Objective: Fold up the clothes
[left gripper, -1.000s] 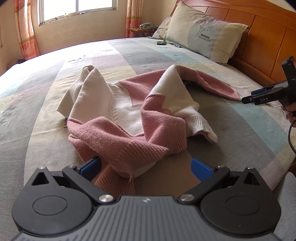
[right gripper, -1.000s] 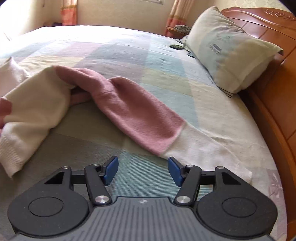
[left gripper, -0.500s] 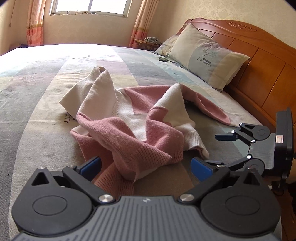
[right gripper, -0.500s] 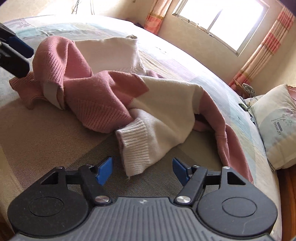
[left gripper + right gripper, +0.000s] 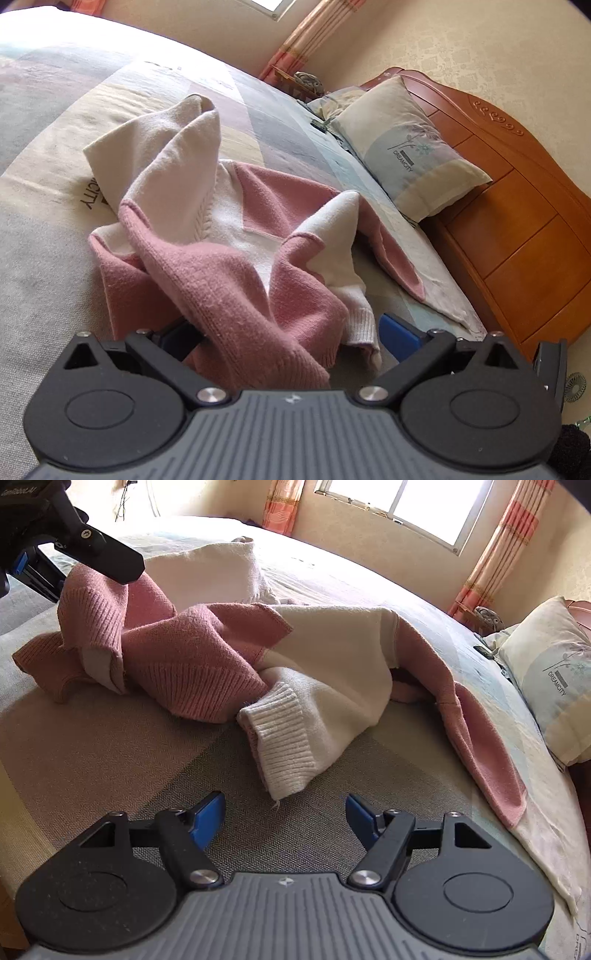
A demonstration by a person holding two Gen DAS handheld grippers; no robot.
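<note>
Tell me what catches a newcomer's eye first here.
A crumpled pink and cream sweater lies heaped mid-bed on the patchwork bedspread. The open right gripper sits just short of its ribbed cream cuff. A pillow leans on the wooden headboard.

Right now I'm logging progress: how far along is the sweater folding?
Nothing looks folded: the pink and cream sweater lies crumpled on the bed. In hand: the left gripper has the pink hem between open jaws, and the right gripper, open, faces the cream cuff. Left: gripping, spreading, folding.
</note>
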